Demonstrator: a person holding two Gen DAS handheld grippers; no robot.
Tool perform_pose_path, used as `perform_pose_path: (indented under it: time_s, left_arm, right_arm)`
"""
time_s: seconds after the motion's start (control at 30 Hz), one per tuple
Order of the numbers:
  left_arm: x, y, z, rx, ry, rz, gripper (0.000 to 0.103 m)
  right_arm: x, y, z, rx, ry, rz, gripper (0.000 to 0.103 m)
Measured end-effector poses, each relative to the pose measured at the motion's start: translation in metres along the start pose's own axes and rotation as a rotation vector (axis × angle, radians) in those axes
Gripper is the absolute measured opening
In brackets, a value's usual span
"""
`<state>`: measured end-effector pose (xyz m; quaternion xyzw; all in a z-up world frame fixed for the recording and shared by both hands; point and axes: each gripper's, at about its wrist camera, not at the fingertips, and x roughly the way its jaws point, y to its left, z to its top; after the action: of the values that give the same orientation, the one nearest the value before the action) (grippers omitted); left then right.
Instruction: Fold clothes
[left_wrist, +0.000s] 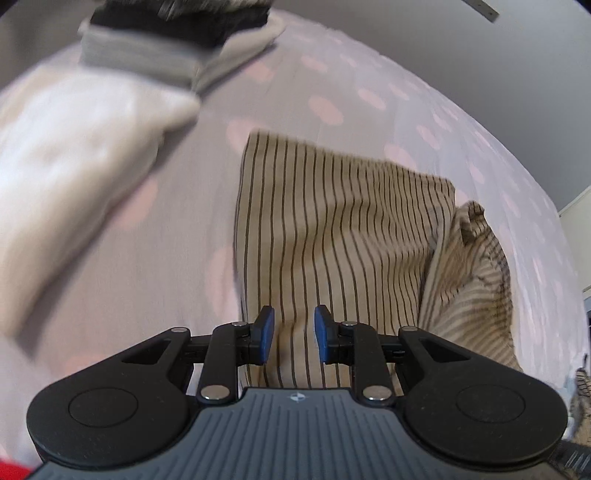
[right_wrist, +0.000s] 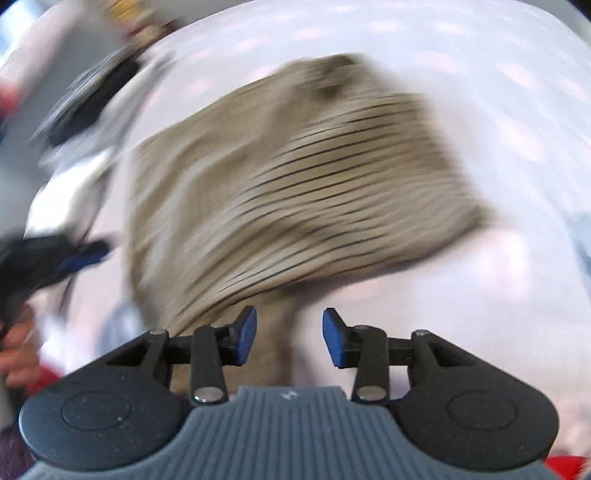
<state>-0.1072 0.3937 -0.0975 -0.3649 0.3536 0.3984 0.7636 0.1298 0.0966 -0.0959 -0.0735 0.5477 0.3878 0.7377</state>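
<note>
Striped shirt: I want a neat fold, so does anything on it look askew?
Yes. The striped shirt lies mostly flat on the dotted sheet, but its right side is bunched and rumpled, stripes running crooked. Both grippers hover open, holding nothing.

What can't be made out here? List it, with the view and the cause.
- Right wrist view: the striped cloth is smeared by motion blur; its folds and edges can't be traced.
- Right wrist view: the left gripper is blurred and cut by the frame's left edge.
- Left wrist view: the stack at top left is blurred and cut off; its items can't be named.
- Left wrist view: the cloth's near edge is hidden behind the gripper body.
</note>
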Motion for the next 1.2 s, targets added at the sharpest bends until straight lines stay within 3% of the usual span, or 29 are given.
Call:
perform_pose_path:
  time_s: [0.13,0.27,0.43,0.5,0.53,0.57,0.63,0.87,1.0,1.1,1.2]
  left_arm:
    - [0.004,-0.009,0.028,0.095,-0.09,0.052,0.03]
    - [0.016,-0.004,0.041,0.116,-0.192,0.026,0.03]
    - [0.042,0.016,0.044,0.062,-0.18,0.029,0.03]
    - [0.049,0.025,0.047,0.032,-0.169,0.039,0.03]
    - [0.053,0.03,0.048,0.017,-0.163,0.044,0.03]
    - [0.056,0.033,0.05,0.002,-0.16,0.048,0.03]
    - [0.06,0.037,0.052,-0.021,-0.154,0.049,0.03]
    - [0.062,0.029,0.051,0.038,-0.157,0.045,0.03]
    - [0.061,0.026,0.051,0.083,-0.142,0.114,0.03]
    - [0.059,0.035,0.053,0.055,-0.132,0.129,0.03]
    - [0.054,0.049,0.057,-0.011,-0.141,0.092,0.03]
  right_arm:
    - [-0.001,-0.064,0.029,0.195,-0.083,-0.083,0.042]
    - [0.018,-0.105,0.043,0.324,-0.105,-0.101,0.043]
    - [0.05,-0.118,0.043,0.418,-0.092,-0.053,0.042]
    - [0.055,-0.113,0.045,0.404,-0.104,-0.045,0.032]
    - [0.061,-0.111,0.05,0.391,-0.102,-0.05,0.011]
    - [0.061,-0.108,0.055,0.378,-0.104,-0.052,0.003]
    - [0.057,-0.101,0.063,0.352,-0.108,-0.056,0.003]
    - [0.004,-0.016,0.112,0.103,-0.207,-0.003,0.003]
    - [-0.016,0.055,0.139,-0.045,-0.239,0.043,0.003]
    - [-0.015,0.114,0.156,-0.15,-0.233,0.071,0.003]
    - [-0.007,0.169,0.168,-0.239,-0.217,0.092,0.003]
